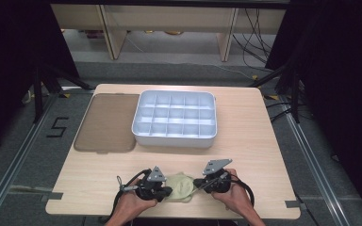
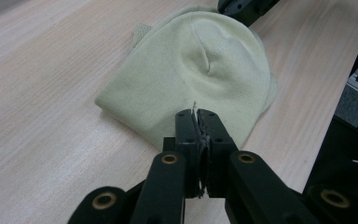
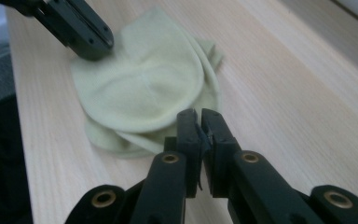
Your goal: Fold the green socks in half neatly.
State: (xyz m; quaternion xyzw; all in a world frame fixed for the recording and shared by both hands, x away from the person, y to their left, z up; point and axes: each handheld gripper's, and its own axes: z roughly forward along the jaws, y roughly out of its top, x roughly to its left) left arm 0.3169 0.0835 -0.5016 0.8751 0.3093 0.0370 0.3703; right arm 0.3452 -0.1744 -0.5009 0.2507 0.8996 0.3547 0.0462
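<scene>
A pale yellow-green knit cloth (image 1: 181, 187) lies folded flat on the wooden table near its front edge, between my two grippers. My left gripper (image 1: 168, 192) sits at the cloth's left side with its jaws shut. In the left gripper view its tips (image 2: 196, 114) stand over the cloth's (image 2: 200, 60) near edge. My right gripper (image 1: 197, 182) is at the cloth's right side, also shut, with its tips (image 3: 198, 114) over the rim of the cloth (image 3: 144, 88). Whether either pair of jaws pinches fabric I cannot tell. The other gripper shows at the cloth's far edge in each gripper view.
A white compartment tray (image 1: 174, 140) stands at the middle of the table, with all its cells bare. A flat brown lid (image 1: 107, 122) lies to its left. The table's front edge runs just below my hands. Dark stands flank the table.
</scene>
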